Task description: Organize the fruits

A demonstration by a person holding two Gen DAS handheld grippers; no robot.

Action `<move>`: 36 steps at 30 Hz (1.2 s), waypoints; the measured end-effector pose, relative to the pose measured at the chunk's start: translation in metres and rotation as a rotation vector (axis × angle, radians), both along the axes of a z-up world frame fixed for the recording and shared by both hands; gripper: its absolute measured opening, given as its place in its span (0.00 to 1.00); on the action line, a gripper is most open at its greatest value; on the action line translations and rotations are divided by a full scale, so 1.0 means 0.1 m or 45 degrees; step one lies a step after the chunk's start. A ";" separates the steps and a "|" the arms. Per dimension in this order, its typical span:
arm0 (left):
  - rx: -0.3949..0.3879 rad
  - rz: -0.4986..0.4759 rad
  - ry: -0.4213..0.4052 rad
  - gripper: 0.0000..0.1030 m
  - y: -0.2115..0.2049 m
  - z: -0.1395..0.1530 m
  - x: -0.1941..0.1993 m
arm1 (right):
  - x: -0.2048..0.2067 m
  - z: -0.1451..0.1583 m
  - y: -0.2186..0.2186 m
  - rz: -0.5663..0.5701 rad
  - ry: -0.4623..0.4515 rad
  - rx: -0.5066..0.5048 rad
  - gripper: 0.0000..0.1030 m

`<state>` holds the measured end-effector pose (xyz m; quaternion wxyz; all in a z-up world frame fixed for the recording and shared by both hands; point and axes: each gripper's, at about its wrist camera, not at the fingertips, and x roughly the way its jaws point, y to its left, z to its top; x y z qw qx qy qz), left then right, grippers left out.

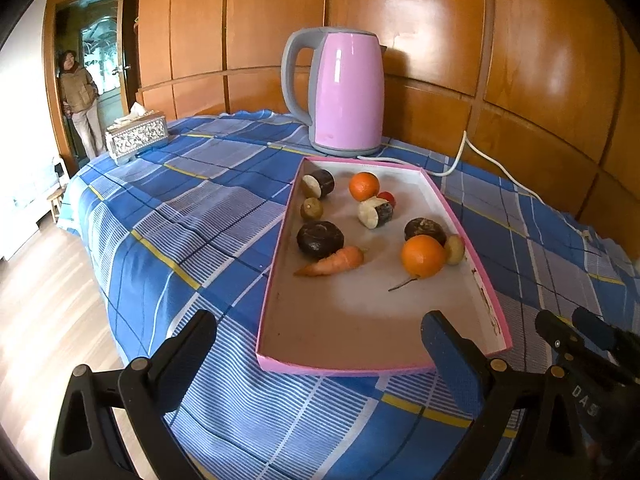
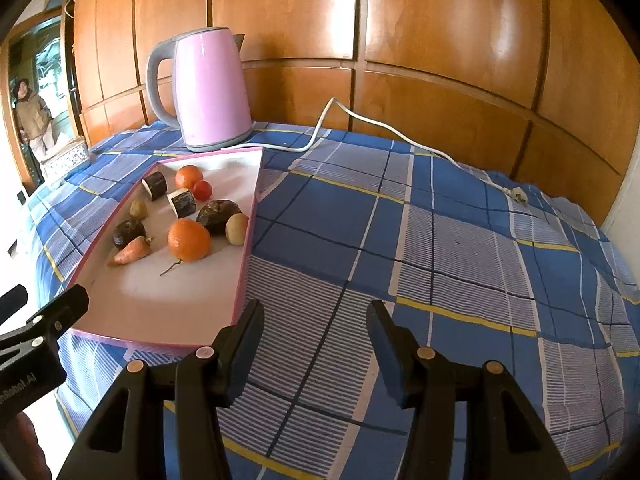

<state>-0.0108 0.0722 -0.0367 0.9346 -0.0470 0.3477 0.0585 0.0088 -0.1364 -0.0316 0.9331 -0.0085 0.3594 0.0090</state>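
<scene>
A pink-rimmed white tray (image 1: pixel 460 220) (image 2: pixel 248 224) lies on the blue plaid cloth. In it are two oranges (image 1: pixel 423 256) (image 1: pixel 363 186), a carrot (image 1: pixel 332 263), a small red fruit (image 2: pixel 202 189), dark brown fruits (image 1: pixel 320 239), cut dark pieces with pale faces (image 1: pixel 375 212) and small yellowish fruits (image 1: pixel 311 208). My left gripper (image 1: pixel 320 344) is open and empty over the tray's near edge. My right gripper (image 2: pixel 316 328) is open and empty over the cloth, just right of the tray's near corner.
A pink electric kettle (image 1: pixel 340 92) (image 2: pixel 210 88) stands behind the tray, its white cord (image 2: pixel 400 132) trailing right over the cloth. A tissue box (image 1: pixel 136 136) sits at the back left. Wood panels close the back. A person (image 1: pixel 80 100) stands in the doorway.
</scene>
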 end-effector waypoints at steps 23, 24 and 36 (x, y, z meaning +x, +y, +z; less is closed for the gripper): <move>-0.023 0.006 -0.011 1.00 0.03 0.00 0.02 | 0.02 0.00 0.03 0.018 -0.009 -0.007 0.52; -0.023 0.007 -0.010 1.00 0.03 0.00 0.02 | 0.02 0.00 0.03 0.018 -0.008 -0.008 0.52; -0.044 -0.005 -0.020 0.99 0.05 -0.01 0.01 | 0.03 -0.03 0.03 0.022 -0.006 -0.006 0.52</move>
